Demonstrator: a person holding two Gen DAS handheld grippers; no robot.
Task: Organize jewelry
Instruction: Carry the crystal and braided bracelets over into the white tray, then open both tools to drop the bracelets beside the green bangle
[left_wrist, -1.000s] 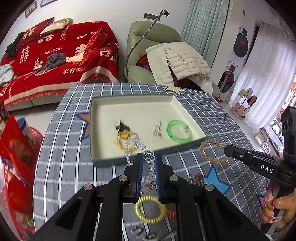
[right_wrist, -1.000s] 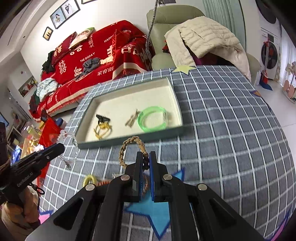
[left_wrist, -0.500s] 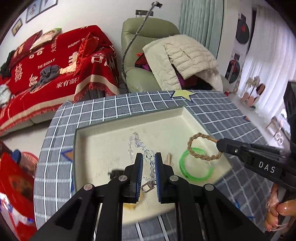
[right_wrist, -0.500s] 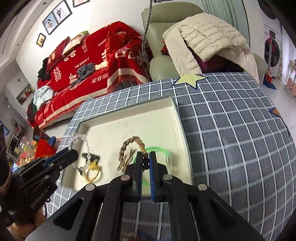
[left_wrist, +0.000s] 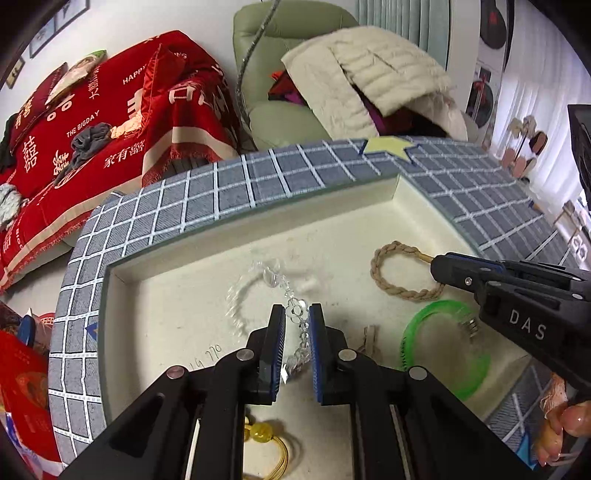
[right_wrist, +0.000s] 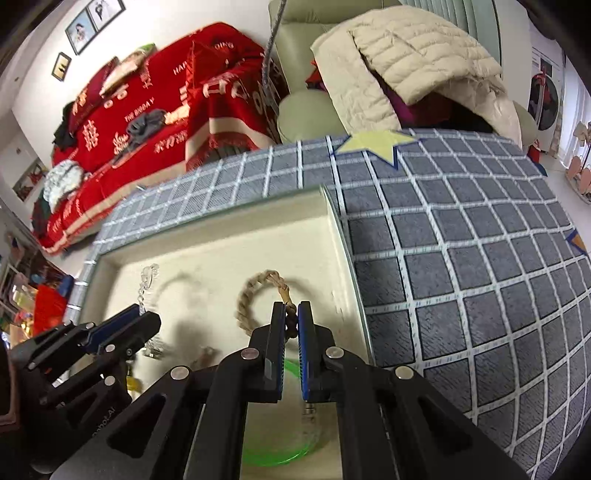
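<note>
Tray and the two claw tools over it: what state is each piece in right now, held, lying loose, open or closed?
Left gripper: shut on clear bead bracelet.
Clear bead bracelet: held, dangling over the tray.
Right gripper: shut on braided rope bracelet.
Braided rope bracelet: held, hanging over the tray.
Green bangle: lying loose in the tray.
Yellow bead cord: lying loose in the tray.
Tray: open-topped, on the checked cloth.

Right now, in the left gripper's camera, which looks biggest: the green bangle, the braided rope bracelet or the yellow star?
1. green bangle
2. braided rope bracelet
3. yellow star: farther away, so unsure.
</note>
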